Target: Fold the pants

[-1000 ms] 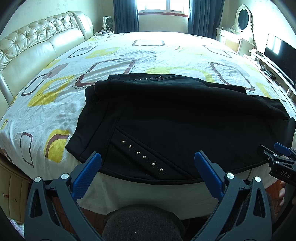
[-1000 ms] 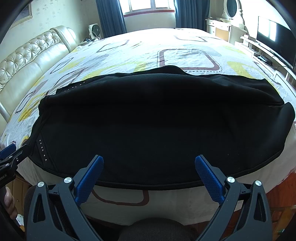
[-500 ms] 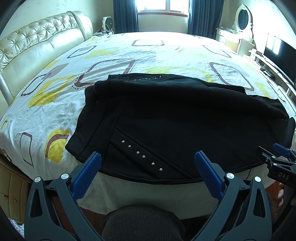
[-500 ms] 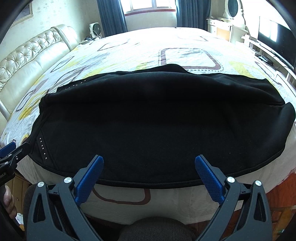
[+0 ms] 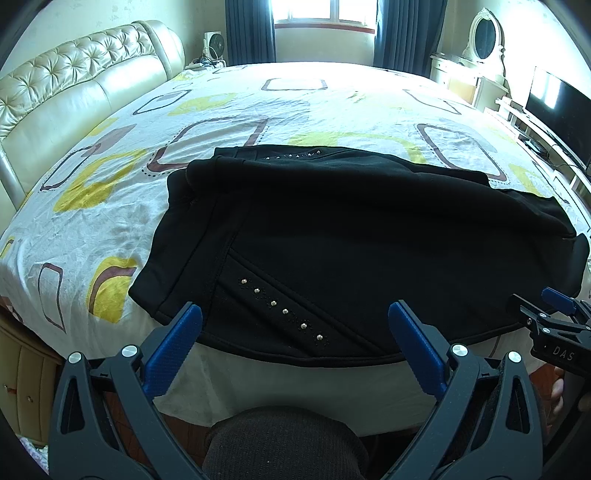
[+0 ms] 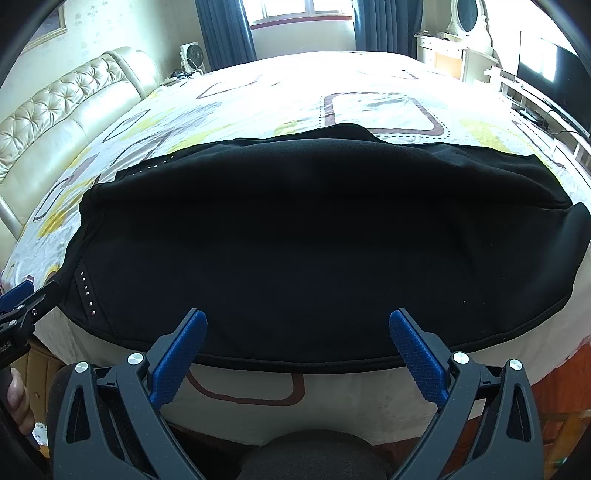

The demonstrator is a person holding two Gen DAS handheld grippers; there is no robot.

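Note:
Black pants [image 5: 351,243] [image 6: 314,236] lie folded lengthwise along the near edge of the bed, waistband to the left, leg ends to the right. A diagonal row of metal studs [image 5: 284,312] marks the front pocket. My left gripper [image 5: 295,317] hovers open just short of the pants' near hem, over the studded pocket. Further right, my right gripper [image 6: 297,325] also stands open at the near hem, with nothing between its blue pads. Each gripper shows at the edge of the other's view: the right gripper [image 5: 550,317] and the left gripper [image 6: 22,299].
The bed [image 5: 258,103] has a white sheet with yellow and brown shapes. A cream tufted headboard [image 5: 66,85] runs along the left. A dresser with an oval mirror [image 5: 484,37] and a television [image 5: 557,99] stand at the right. A window with dark curtains [image 5: 321,26] is behind.
Both grippers have edged slightly; the right gripper appears a little lower in the left wrist view. The pants have not moved.

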